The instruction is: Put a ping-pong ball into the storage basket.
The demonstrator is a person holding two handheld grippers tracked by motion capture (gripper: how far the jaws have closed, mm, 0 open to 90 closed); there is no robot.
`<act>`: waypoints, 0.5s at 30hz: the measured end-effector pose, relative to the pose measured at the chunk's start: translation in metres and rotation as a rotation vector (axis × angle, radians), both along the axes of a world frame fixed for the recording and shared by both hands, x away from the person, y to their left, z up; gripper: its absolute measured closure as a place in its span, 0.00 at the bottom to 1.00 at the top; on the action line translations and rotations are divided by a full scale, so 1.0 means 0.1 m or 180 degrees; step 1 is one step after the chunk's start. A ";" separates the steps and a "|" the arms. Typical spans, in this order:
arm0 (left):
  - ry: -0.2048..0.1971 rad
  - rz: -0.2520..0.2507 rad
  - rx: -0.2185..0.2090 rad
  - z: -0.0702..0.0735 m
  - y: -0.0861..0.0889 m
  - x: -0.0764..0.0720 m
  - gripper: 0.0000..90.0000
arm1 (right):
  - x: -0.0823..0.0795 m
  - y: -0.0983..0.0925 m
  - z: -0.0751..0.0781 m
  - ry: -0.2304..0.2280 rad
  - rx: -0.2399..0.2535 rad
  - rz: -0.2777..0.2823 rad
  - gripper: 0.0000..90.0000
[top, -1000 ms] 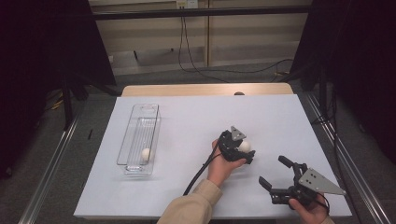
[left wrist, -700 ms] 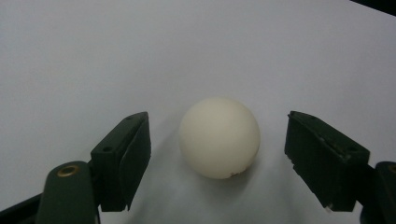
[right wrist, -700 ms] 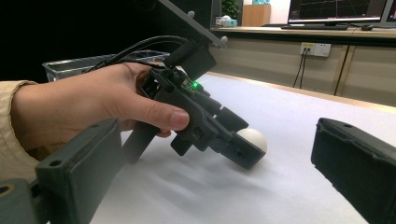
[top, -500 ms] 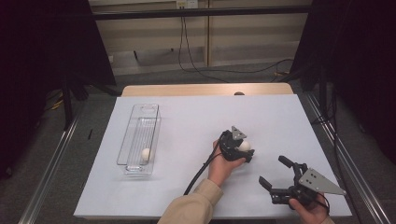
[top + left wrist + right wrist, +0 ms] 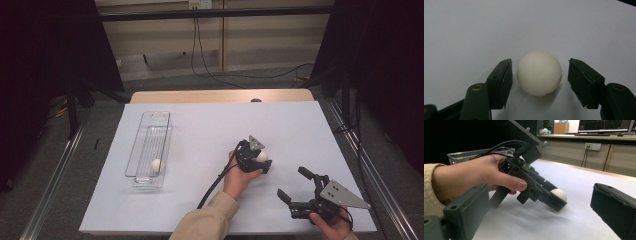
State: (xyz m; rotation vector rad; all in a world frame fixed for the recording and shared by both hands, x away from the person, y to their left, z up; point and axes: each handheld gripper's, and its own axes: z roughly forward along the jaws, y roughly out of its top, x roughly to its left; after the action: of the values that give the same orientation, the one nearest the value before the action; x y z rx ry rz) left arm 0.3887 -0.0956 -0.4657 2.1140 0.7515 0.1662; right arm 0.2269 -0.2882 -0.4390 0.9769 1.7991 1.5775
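1. In the left gripper view, the left gripper [image 5: 539, 82] has just been closing around the white ball [image 5: 539, 73] on the white table [image 5: 461, 30]; slim gaps remain on both sides, so the pads seem not to touch.
2. The high view adds a second ball [image 5: 156, 164] in the clear tray [image 5: 148, 150], well apart.
3. The right gripper [image 5: 296, 185] stands wide apart, holding nothing.
4. No readable writing.

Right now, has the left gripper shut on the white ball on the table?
Not yet. The left gripper has been closing, but gaps show between both pads and the small white ball, which sits between its jaws.
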 end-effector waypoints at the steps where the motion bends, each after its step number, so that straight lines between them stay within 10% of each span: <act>1: 0.0000 -0.0001 0.0004 0.00 0.00 0.00 0.41 | 0.00 0.00 0.00 0.0000 0.0001 0.0000 0.02; 15: 0.0031 -0.0003 0.0009 -0.01 0.00 0.01 0.51 | 0.00 0.00 0.00 -0.0001 0.0000 -0.0006 0.02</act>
State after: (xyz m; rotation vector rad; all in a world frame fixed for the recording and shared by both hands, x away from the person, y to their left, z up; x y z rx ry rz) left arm 0.3892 -0.0956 -0.4664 2.1191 0.7564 0.1566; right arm 0.2269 -0.2884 -0.4390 0.9780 1.7977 1.5764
